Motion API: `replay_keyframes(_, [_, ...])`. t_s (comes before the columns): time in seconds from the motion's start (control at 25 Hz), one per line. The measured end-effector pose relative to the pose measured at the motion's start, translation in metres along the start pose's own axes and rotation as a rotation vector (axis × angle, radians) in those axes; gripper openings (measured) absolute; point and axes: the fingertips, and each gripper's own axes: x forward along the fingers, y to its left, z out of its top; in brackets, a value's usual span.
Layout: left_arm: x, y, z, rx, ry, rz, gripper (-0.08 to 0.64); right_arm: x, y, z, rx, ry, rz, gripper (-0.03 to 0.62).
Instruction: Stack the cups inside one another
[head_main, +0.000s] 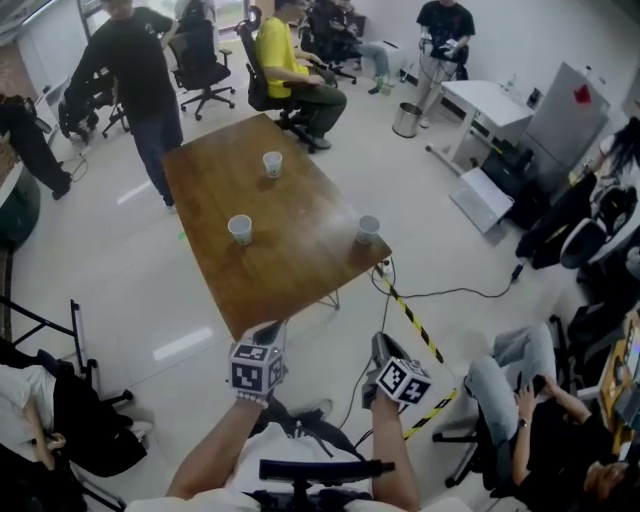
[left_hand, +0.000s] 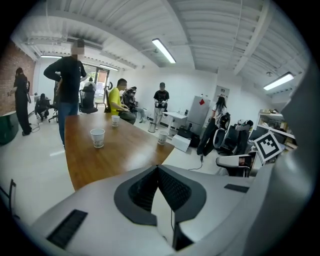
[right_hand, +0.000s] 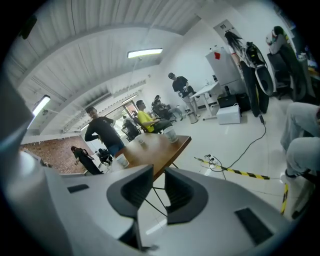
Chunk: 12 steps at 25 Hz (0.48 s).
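Out on a busy office floor, the brown table (head_main: 290, 210) takes up the middle of the head view. It is turned cornerwise, and its legs are almost wholly hidden under the top. A person in black (head_main: 140, 70) stands just beside its far left corner, head cut off by the top edge. A person in yellow (head_main: 290, 60) sits in a chair beyond the far end. Down at the bottom, the wearer's forearms run out of the picture, and both tools hang over the floor just short of the table's near corner. The left gripper (head_main: 268, 330) is clenched, tips pressed together with nothing between them. The right gripper (head_main: 382, 346) has its jaws parted and empty, with only floor and a table leg showing through the gap. Now the cups: all three stand upright on the table, well apart, none inside another. The far cup (head_main: 272, 163) is near the far end, the left cup (head_main: 240, 229) about midway and the right cup (head_main: 367, 229) close to the right corner. What they hold is too small to make out.
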Motion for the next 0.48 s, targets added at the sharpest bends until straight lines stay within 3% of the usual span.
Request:
replay_keyframes(0.24, [0.025, 0.012, 0.017, -0.022, 0.023, 0.032, -0.008, 0.028, 0.003, 0.008, 0.009, 0.039, 0.005, 0.094])
replay_keyframes(0.48, [0.084, 0.013, 0.039, -0.057, 0.014, -0.016, -0.008, 0.058, -0.007, 0.034, -0.034, 0.041, -0.019, 0.112])
